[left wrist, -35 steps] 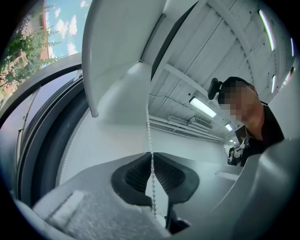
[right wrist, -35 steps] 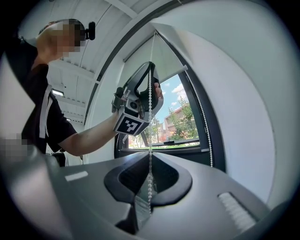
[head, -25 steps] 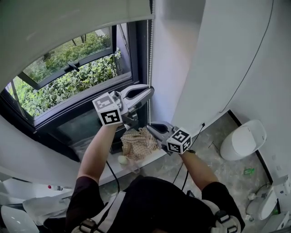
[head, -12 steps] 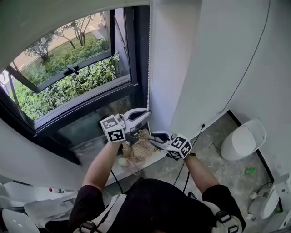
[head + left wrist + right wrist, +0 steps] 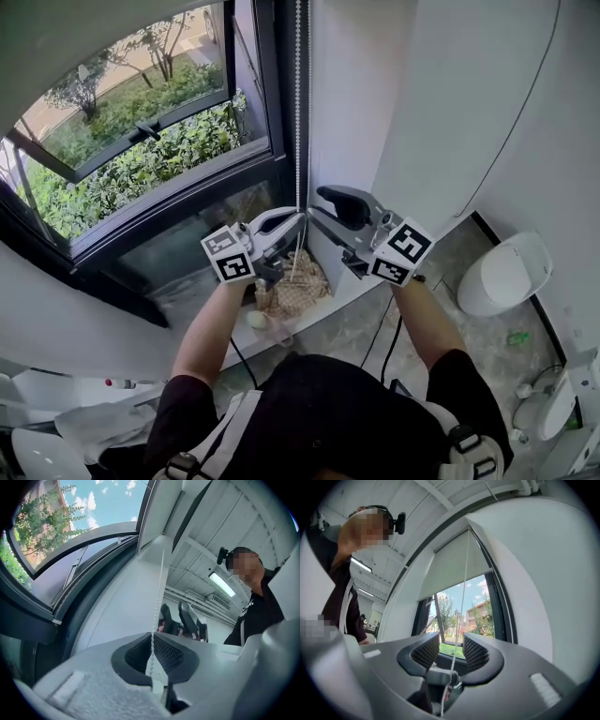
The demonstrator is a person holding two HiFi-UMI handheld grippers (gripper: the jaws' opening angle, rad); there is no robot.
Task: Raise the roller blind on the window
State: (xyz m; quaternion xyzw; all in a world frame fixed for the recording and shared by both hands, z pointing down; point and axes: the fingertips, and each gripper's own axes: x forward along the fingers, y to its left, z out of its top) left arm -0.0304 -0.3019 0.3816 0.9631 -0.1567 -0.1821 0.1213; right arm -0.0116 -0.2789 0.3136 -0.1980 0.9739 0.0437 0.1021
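Below the window (image 5: 141, 141), on the ledge, sits one tan woven container (image 5: 298, 292), a bag or a basket. What it holds cannot be made out. One small pale round thing (image 5: 255, 320) lies on the ledge just beside it.

The only printed marks that can be read as shapes are the black-and-white squares on the two marker cubes. One cube is on the left gripper (image 5: 298, 218) and one on the right gripper (image 5: 319, 204).

The roller blind (image 5: 454, 566) covers only the upper part of the glass, and below its hem there are trees, shrubs and sky. Its bead chain (image 5: 298, 112) hangs down the right side of the window, next to the dark frame. The right gripper view shows two runs of it, one at the middle and one close against the frame.

The left gripper's jaws are pressed together on the chain, which rises straight up from between its ribbed pads. The right gripper is just beside the left and slightly higher. Its jaws have just been opening and stand spread wide. The chain passes between them, and neither pad touches it.

One white toilet (image 5: 502, 277) stands on the floor to the right, with one small green thing (image 5: 517, 337) lying near it. One thin black cable (image 5: 525, 103) curves down the white wall.
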